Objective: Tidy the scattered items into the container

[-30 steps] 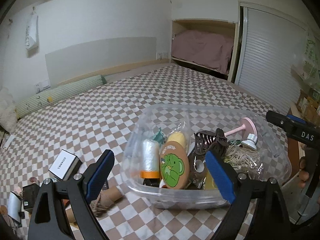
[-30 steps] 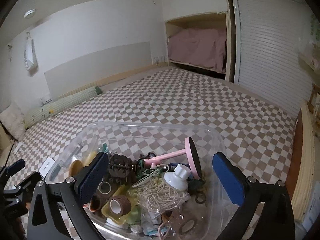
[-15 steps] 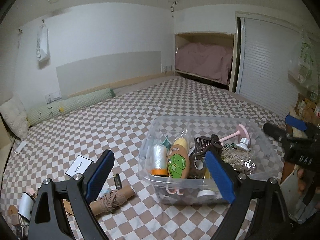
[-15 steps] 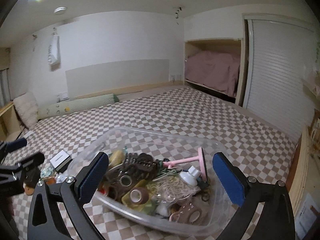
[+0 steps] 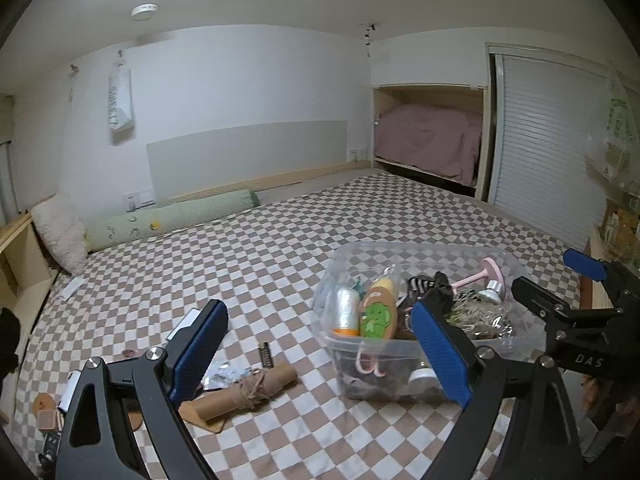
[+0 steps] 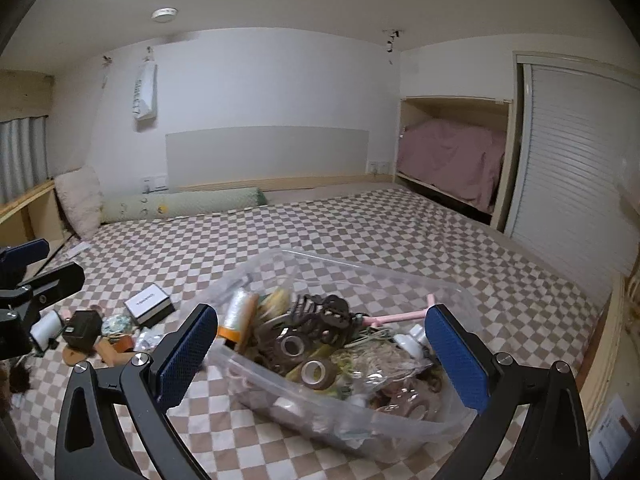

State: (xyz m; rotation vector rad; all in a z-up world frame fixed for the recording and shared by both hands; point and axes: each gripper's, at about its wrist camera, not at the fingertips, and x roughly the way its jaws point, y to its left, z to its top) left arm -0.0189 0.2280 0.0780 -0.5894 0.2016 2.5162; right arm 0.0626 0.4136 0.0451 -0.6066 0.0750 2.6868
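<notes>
Both hand-held grippers, left (image 5: pixel 316 344) and right (image 6: pixel 322 354), released and empty. Clear container (image 6: pixel 404 420) sits heaped on the checkered bed (image 5: pixel 280 248); loose items, including a twine-wrapped tube (image 5: pixel 244 394) and white box (image 6: pixel 147 305), lie left of it. Risk: further drops onto the mound may roll out.

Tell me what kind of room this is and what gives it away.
Most likely a bedroom. The work surface is a wide bed under a checkered sheet, with a long green bolster pillow along the wall, and a recessed alcove holds pink bedding.
</notes>
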